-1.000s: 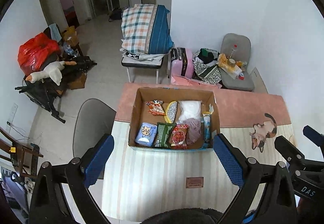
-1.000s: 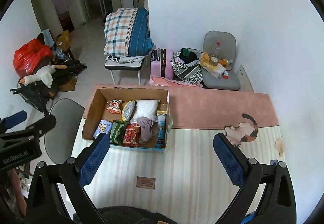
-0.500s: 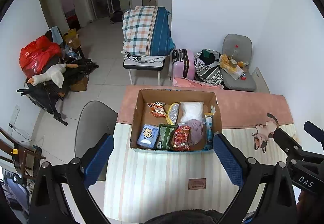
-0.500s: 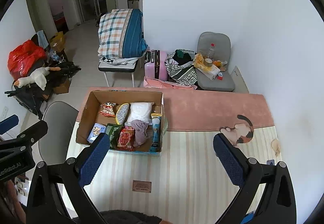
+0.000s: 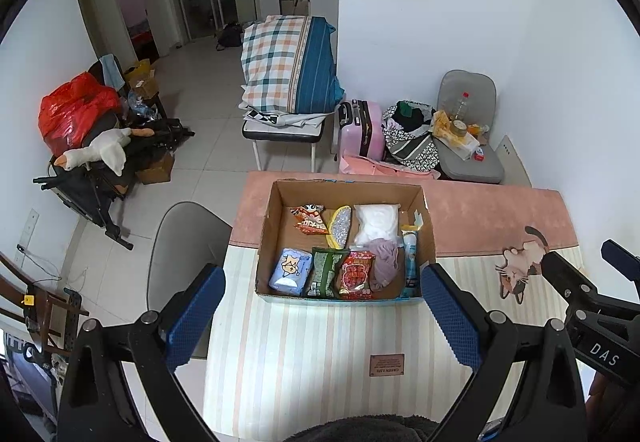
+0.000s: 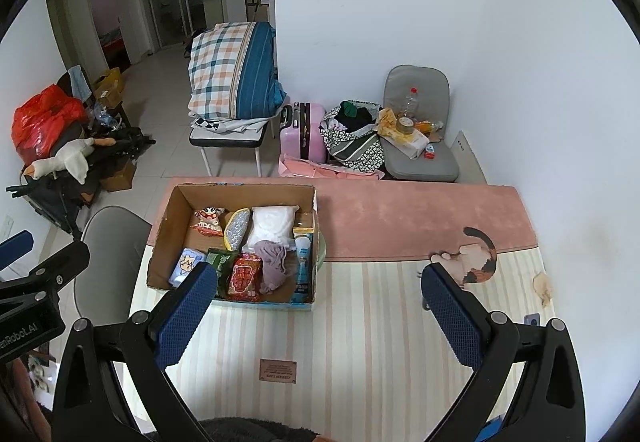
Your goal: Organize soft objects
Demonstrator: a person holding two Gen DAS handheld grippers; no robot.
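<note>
Both grippers, left (image 5: 322, 308) and right (image 6: 316, 306), have pulled back and up from the cardboard box (image 5: 427, 230) over the last second; fingers spread, empty. Soft packs and the purple cloth (image 5: 385, 267) all sit inside the box on the table (image 5: 320, 362). Fits either pre-sort or finished.

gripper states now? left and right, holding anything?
Left gripper: open, holding nothing, above the striped mat near the cardboard box.
Right gripper: open, holding nothing.

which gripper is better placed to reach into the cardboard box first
Left, probably. The left gripper is open with the cardboard box centred between its fingers; the right gripper, also open, sees the box off to its left.
</note>
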